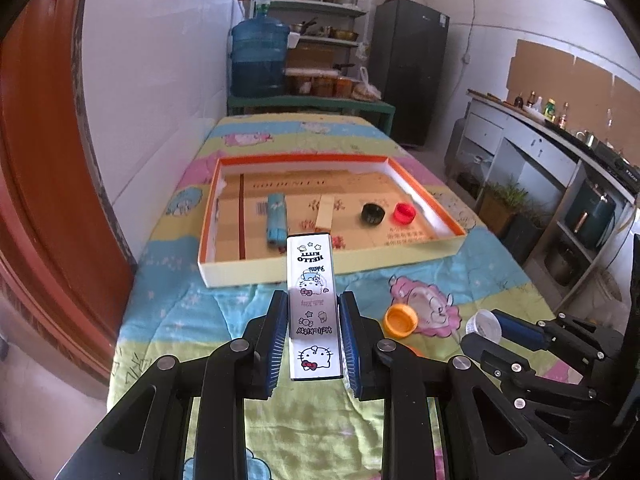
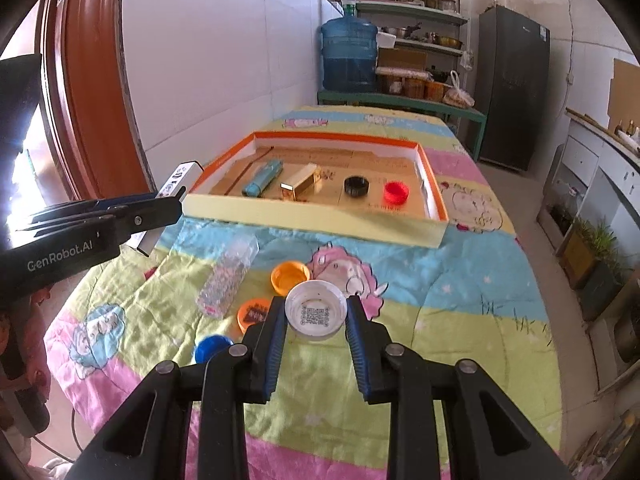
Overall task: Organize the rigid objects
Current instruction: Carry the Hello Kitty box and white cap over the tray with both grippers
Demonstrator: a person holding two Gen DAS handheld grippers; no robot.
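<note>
My left gripper (image 1: 314, 300) is shut on a long white Hello Kitty box (image 1: 313, 300) and holds it above the quilt, its far end reaching the near wall of the orange-rimmed tray (image 1: 332, 268). My right gripper (image 2: 317, 308) is shut on a white cap (image 2: 316, 310) with a QR code inside. The tray (image 2: 312, 228) holds a blue tube (image 2: 262, 178), a gold box (image 2: 300, 186), a black cap (image 2: 357, 187) and a red cap (image 2: 396, 193). On the quilt lie an orange cap (image 2: 289, 276), a second orange cap (image 2: 252, 314), a blue cap (image 2: 210, 348) and a clear box (image 2: 228, 278).
The table is covered by a cartoon quilt (image 2: 460, 300), with a white wall and red door frame (image 2: 88, 80) to the left. A water jug (image 2: 349, 54), shelves and a fridge (image 2: 512, 88) stand behind. A counter (image 1: 560, 148) runs along the right.
</note>
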